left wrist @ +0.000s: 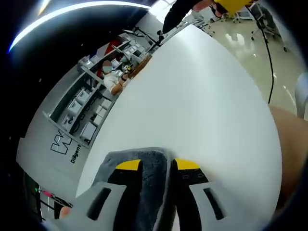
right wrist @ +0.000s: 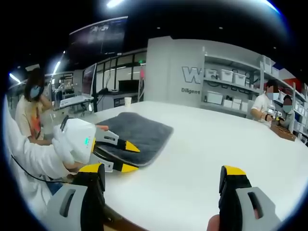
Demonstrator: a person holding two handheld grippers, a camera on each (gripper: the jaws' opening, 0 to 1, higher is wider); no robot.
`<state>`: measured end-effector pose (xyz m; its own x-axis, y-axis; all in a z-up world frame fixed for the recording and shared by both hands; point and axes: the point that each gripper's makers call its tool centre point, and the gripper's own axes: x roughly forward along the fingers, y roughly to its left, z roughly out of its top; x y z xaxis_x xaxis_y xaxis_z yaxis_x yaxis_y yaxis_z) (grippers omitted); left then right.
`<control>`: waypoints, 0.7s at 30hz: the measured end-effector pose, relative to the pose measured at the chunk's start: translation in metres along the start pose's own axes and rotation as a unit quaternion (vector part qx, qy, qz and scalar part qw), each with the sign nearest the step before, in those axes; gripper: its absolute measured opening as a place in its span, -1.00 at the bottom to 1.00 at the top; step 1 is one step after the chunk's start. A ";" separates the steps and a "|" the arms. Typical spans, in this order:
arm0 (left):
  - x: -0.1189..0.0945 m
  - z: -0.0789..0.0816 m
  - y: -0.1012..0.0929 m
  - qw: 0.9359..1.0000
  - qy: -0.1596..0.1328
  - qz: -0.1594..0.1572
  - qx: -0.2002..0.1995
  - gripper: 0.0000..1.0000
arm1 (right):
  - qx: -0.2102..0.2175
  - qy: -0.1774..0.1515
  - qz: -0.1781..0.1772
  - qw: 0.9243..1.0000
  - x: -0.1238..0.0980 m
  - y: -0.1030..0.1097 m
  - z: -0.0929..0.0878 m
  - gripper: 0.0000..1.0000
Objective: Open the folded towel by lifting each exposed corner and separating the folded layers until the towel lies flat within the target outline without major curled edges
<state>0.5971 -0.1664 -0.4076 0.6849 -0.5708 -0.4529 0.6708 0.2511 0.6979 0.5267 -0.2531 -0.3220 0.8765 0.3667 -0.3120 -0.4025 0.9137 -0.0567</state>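
A folded grey towel point(right wrist: 137, 130) lies on the white table point(right wrist: 202, 154), near its left edge in the right gripper view. My left gripper point(right wrist: 130, 157) comes in from the left, and its yellow-tipped jaws clamp the towel's near edge. In the left gripper view the towel point(left wrist: 153, 175) fills the narrow gap between the jaws of my left gripper point(left wrist: 158, 165). My right gripper point(right wrist: 163, 172) hovers over the bare table to the right of the towel. It is open wide, with nothing between its fingers.
A hand in a white sleeve point(right wrist: 29, 161) holds the left gripper. Two people point(right wrist: 267, 107) sit at the table's far end beside a wooden box point(right wrist: 283, 132). Another person point(right wrist: 30, 108) sits at the left. Shelves with bins point(right wrist: 226, 84) line the back wall.
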 end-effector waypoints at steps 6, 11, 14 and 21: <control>0.004 -0.003 -0.006 0.999 0.000 -0.039 -0.037 -0.81 | -0.001 0.002 0.006 1.000 0.003 0.003 -0.001 0.98; 0.007 -0.005 -0.009 0.998 0.001 -0.048 -0.040 -0.93 | 0.001 0.006 0.009 1.000 0.004 0.004 -0.003 0.98; 0.008 -0.006 -0.007 0.997 0.001 -0.052 -0.054 -0.94 | 0.003 0.006 0.008 1.000 0.003 0.004 -0.003 0.98; 0.007 -0.012 -0.006 0.965 -0.004 -0.114 -0.237 -0.95 | 0.004 0.007 0.008 1.000 0.002 0.003 -0.004 0.98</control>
<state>0.6010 -0.1631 -0.4218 0.5034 -0.6585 -0.5594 0.8596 0.4470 0.2474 0.5261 -0.2501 -0.3263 0.8664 0.3787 -0.3255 -0.4140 0.9092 -0.0441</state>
